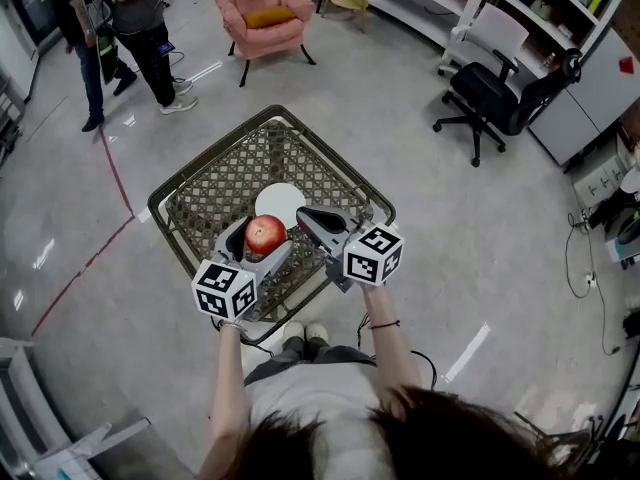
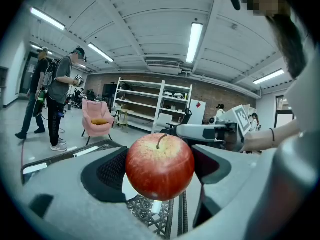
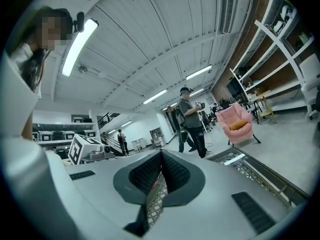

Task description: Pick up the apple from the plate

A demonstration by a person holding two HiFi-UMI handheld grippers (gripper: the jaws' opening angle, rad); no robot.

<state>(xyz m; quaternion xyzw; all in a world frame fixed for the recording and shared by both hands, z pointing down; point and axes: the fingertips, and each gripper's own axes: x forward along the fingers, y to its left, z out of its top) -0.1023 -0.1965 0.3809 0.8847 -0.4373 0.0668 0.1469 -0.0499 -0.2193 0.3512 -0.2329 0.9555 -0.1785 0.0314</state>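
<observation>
A red apple [image 1: 265, 234] sits between the jaws of my left gripper [image 1: 262, 240], which is shut on it and holds it just above the near part of the lattice table [image 1: 215, 183]. In the left gripper view the apple [image 2: 160, 166] fills the middle, stem up, pinched by both dark pads. The white plate [image 1: 283, 201] lies bare on the table just beyond the apple. My right gripper [image 1: 312, 218] is to the right of the apple, over the plate's near edge, its jaws shut with nothing between them [image 3: 161, 176].
The square metal lattice table has a raised rim [image 1: 165, 196]. Behind it stand a pink armchair [image 1: 262, 13] and two persons [image 1: 140, 28]. A black office chair [image 1: 490, 93] and white shelving are at the back right. Red tape lines [image 1: 85, 268] cross the floor.
</observation>
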